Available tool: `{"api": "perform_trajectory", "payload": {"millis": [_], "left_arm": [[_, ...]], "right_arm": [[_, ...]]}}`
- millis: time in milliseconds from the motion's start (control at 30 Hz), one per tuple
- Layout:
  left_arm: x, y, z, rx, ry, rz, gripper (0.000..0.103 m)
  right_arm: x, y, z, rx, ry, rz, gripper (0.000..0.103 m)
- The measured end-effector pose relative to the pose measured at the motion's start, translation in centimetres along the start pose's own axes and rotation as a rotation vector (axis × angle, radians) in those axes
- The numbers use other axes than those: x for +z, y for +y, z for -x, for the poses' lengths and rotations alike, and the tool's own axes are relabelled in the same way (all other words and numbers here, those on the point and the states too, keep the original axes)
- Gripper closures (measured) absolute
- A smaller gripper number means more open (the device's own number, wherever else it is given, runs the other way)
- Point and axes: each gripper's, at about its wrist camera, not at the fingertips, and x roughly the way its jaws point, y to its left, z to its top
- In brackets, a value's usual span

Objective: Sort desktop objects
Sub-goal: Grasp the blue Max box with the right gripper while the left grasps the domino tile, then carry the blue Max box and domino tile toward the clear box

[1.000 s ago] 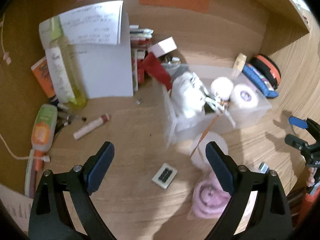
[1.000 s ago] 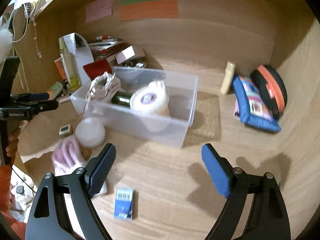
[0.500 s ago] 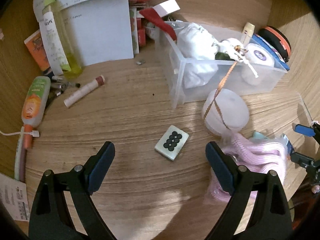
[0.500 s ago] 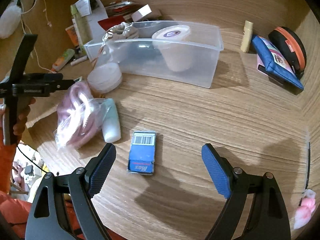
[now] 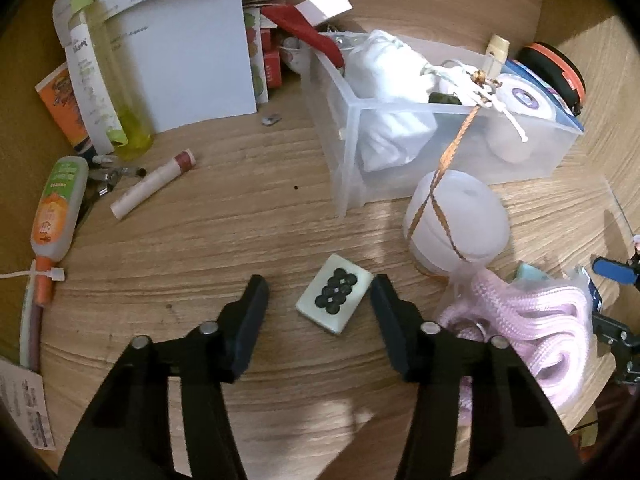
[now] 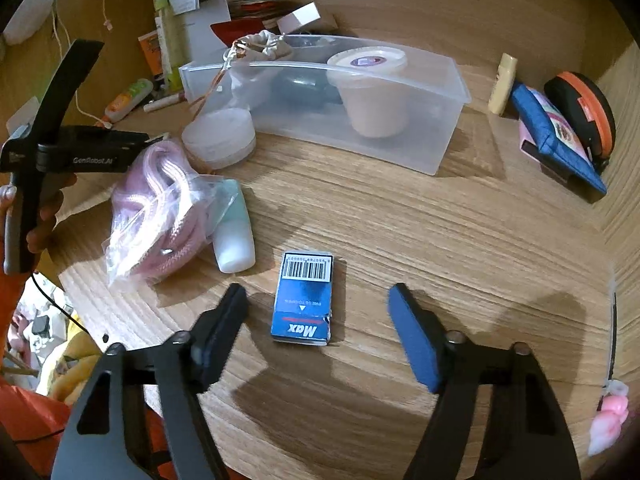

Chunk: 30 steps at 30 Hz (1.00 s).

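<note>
Mahjong tile sits between left gripper's wide jaws; right gripper gapes around blue box.

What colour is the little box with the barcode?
Blue, with a white barcode label on the small box; clearest in the right wrist view.

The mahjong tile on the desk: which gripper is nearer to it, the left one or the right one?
Left. The left gripper is open with the mahjong tile between its fingertips. The right gripper is open around the blue box, beyond the pink rope bag.
</note>
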Motion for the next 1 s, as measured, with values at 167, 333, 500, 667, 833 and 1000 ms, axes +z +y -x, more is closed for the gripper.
{"api": "perform_trajectory", "payload": {"millis": [167, 333, 500, 667, 833, 1000], "left_arm": [[0.4, -0.5, -0.1, -0.011, -0.011, -0.016, 0.069], [0.4, -0.5, 0.0, -0.013, -0.015, -0.021, 0.069], [0.3, 0.2, 0.9, -0.017, -0.036, 0.015, 0.069], [0.8, 0.7, 3.1, -0.031, -0.094, 0.039, 0.069], [2.0, 0.4, 5.2, -0.057, -0.157, 0.034, 0.069], [3.6, -0.1, 6.1, -0.098, -0.200, 0.033, 0.069]], "right_arm": [[0.0, 0.6, 0.2, 0.018, -0.019, 0.030, 0.074], [0.2, 0.5, 0.0, 0.036, -0.016, 0.020, 0.078], [0.9, -0.2, 0.8, 0.038, -0.040, 0.011, 0.078], [2.5, -1.2, 1.9, 0.010, -0.094, 0.009, 0.078], [4.5, -2.6, 3.1, -0.009, -0.155, -0.021, 0.078], [6.5, -3.8, 3.9, -0.007, -0.200, -0.044, 0.078]]}}
